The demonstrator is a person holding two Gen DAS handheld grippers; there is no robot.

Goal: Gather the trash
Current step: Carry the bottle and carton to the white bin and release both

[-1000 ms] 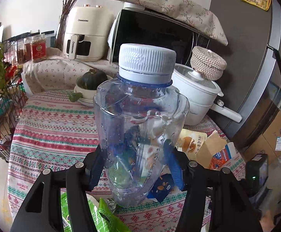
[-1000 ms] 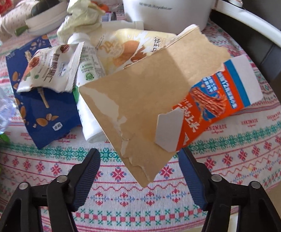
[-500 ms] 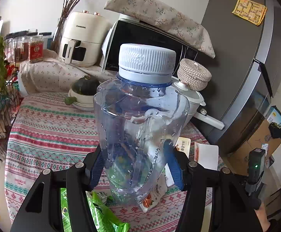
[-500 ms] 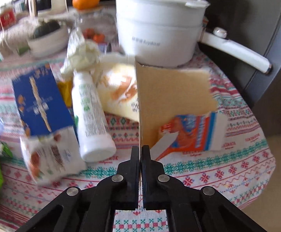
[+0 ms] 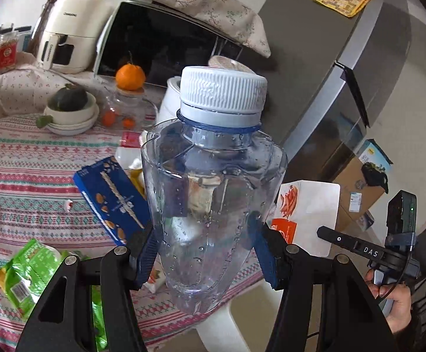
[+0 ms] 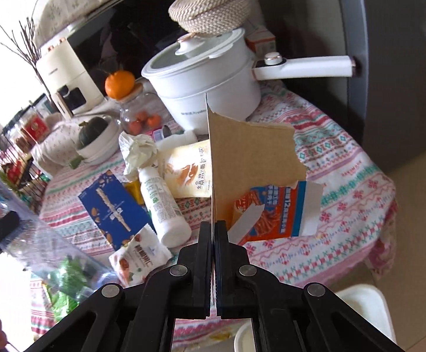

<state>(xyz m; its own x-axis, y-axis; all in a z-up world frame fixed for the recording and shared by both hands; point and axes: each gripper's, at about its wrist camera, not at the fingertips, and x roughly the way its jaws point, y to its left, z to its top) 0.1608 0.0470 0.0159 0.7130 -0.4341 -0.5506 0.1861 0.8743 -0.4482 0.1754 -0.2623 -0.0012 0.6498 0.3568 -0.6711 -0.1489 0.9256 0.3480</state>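
Bottle (image 5: 213, 205) in left gripper (image 5: 205, 246), carton (image 6: 254, 158) in right gripper (image 6: 213, 228).

Clear bottle (image 5: 213, 205), white cap (image 5: 223, 92); brown-and-orange carton (image 6: 259, 176).

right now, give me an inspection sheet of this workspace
surface: patterned tablecloth, crowded.
job's things: clear plastic bottle and torn cardboard box, both lifted; blue snack box, white bottle, yellow pouch, green wrapper lie on cloth.
clutter: white pot, orange, squash bowl.
grippers: left gripper clamps bottle; right gripper pinches cardboard, jaws closed.
cables: nothing seen.
surroundings: microwave, fridge.
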